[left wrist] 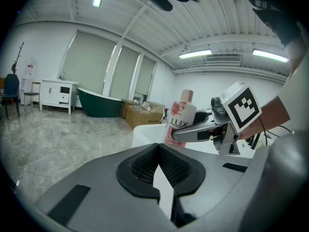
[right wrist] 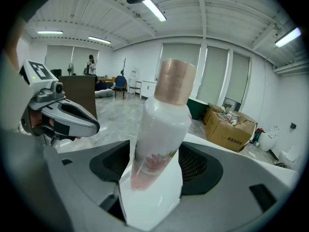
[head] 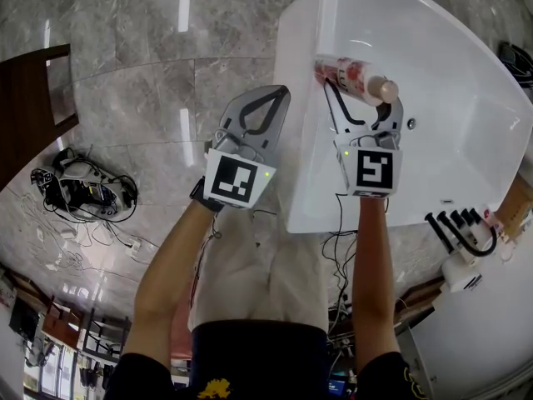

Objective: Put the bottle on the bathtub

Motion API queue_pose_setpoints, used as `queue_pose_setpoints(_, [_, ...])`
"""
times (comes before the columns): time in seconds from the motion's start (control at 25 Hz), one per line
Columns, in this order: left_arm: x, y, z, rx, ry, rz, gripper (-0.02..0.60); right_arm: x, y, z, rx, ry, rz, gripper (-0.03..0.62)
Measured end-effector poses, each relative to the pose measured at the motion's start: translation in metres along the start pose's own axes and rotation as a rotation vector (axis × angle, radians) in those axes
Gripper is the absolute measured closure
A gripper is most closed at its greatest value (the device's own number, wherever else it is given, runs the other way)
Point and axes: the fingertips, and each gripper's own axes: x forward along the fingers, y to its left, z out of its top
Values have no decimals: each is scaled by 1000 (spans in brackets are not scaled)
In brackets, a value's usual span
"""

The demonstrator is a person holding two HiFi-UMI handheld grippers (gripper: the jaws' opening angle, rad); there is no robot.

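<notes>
The bottle (head: 356, 77) is white with pink flower print and a tan cap. It lies crosswise between the jaws of my right gripper (head: 361, 92), which is shut on it over the near rim of the white bathtub (head: 293, 148). In the right gripper view the bottle (right wrist: 161, 129) stands upright in the right gripper (right wrist: 154, 166), with white tub surface beneath; whether it touches I cannot tell. My left gripper (head: 278, 95) hovers over the floor just left of the tub, shut and empty. The left gripper view shows its closed jaws, the bottle (left wrist: 181, 117) and the tub rim (left wrist: 144, 132).
Grey marble floor surrounds the tub. A tangle of cables and devices (head: 83, 190) lies at the left, below a dark wooden piece (head: 33, 98). Black-handled tools (head: 462, 227) sit by the tub's right end. A green tub (left wrist: 99, 103) and cardboard boxes (left wrist: 145, 115) stand farther off.
</notes>
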Motion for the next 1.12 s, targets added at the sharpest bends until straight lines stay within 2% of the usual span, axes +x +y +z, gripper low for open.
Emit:
queue_pose_setpoints(0.28, [0,-3,0,-2,-5,2,563,-4,-2,-7,24,19,2,270])
queue_pose_setpoints(0.44, [-1,-3,-1,1,-1,0,563,-2,1,2,20,-18,0,269])
queue_pose_setpoints(0.48, [-1,-3,-1,1,1,-1,563,-2,1,4,14,-25,-4,274])
queue_pose_setpoints(0.56, [-1,-4,-1,1,3,-4,563,-2,1,6,3,-26,-1,337])
queue_pose_setpoints(0.84, [-5,-5,-3,-5,5,-4,563,-3,16,16,-53,-74,174,362])
queue_pose_setpoints(1.12, [-7,-3,-4,-8,2,3,563,-7,19,14,-130,-59,209,361])
